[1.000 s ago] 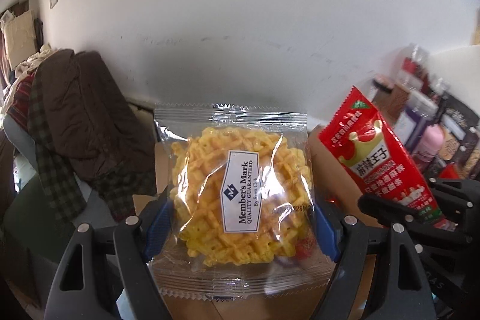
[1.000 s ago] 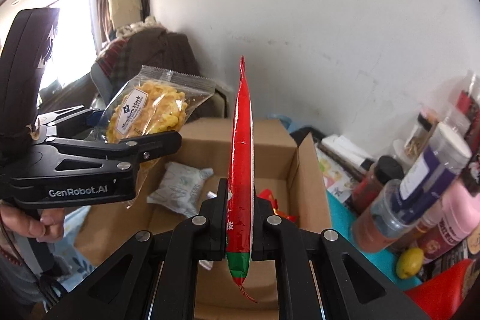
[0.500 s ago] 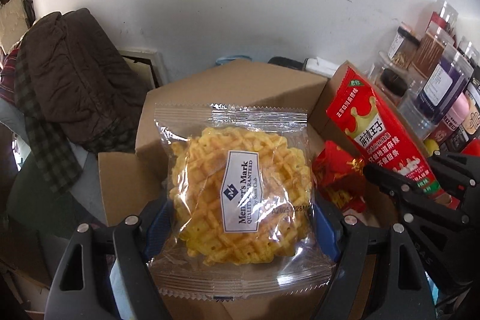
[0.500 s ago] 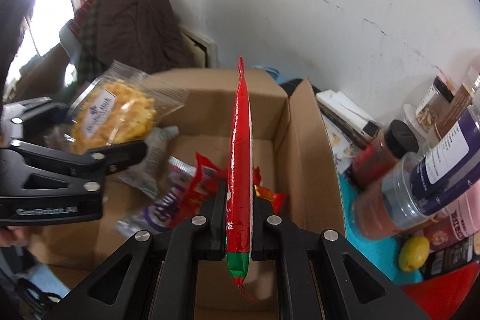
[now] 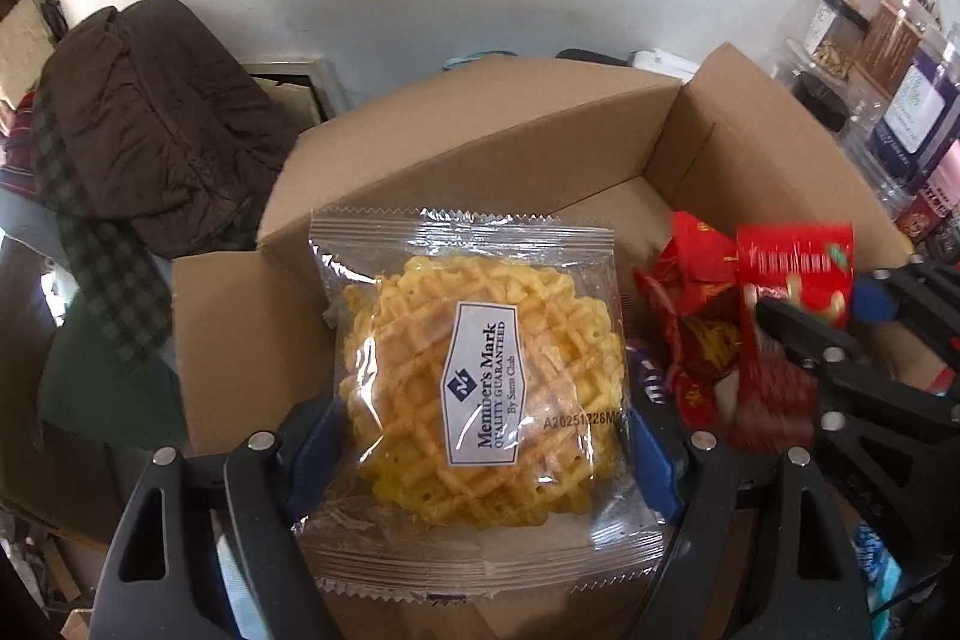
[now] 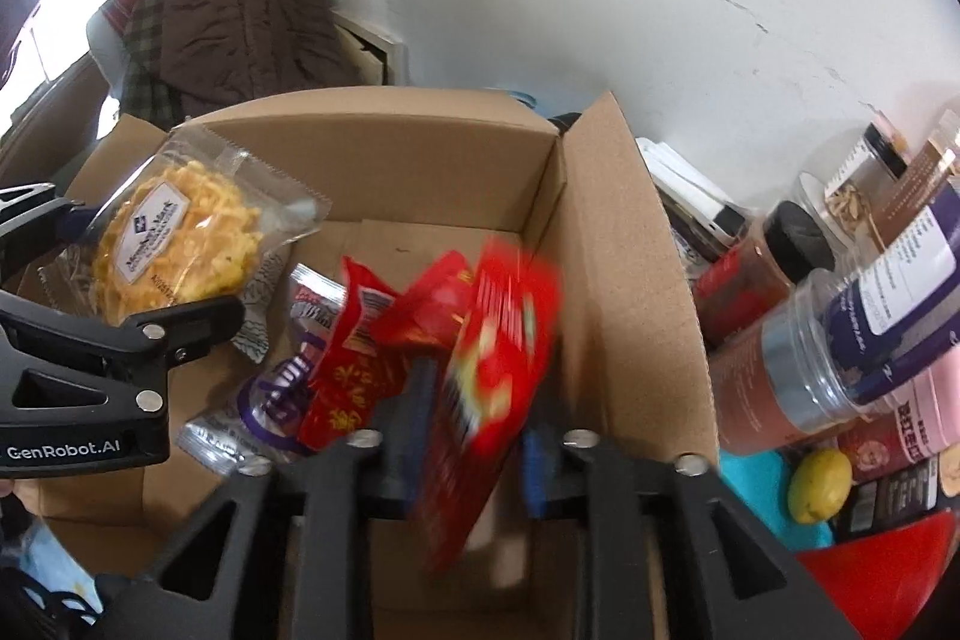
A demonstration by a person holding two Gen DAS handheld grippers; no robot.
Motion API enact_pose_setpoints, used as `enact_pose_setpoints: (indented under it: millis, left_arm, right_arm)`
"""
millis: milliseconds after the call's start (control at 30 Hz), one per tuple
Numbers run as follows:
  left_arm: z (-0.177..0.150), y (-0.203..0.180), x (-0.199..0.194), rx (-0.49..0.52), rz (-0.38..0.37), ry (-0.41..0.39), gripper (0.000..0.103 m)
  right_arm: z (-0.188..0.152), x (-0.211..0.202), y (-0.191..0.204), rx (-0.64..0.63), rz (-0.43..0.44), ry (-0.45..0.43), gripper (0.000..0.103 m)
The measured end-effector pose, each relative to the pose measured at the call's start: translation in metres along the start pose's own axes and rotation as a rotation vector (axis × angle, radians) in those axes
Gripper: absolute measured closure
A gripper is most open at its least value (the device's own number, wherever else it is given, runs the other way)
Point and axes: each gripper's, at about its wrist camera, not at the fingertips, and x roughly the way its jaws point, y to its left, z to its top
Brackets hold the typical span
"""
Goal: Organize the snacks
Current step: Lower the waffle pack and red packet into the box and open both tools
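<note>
My left gripper is shut on a clear pack of yellow lattice crisps and holds it over the left part of an open cardboard box. The pack also shows in the right wrist view. My right gripper stands open over the box's right side. A red snack packet is blurred and loose between its spread fingers, tipping down into the box. It also shows in the left wrist view.
Inside the box lie other red packets, a purple pack and a white pack. Jars and bottles and a lemon stand to the right. A brown coat hangs at the left.
Both grippers have dropped closer to the box. My right gripper has opened and let go of the red packet, which now falls tilted. The left still holds the crisps.
</note>
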Motion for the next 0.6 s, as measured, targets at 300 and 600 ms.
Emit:
enact_pose_setpoints:
  millis: [300, 600]
  left_arm:
    - [-0.001, 0.002, -0.011, -0.011, 0.035, -0.011, 0.018]
    - [0.003, -0.004, -0.051, -0.002, 0.045, -0.098, 0.018]
  right_arm:
    - [-0.003, -0.017, -0.004, 0.003, -0.018, -0.015, 0.062]
    - [0.001, -0.043, -0.01, 0.032, -0.026, -0.053, 0.062]
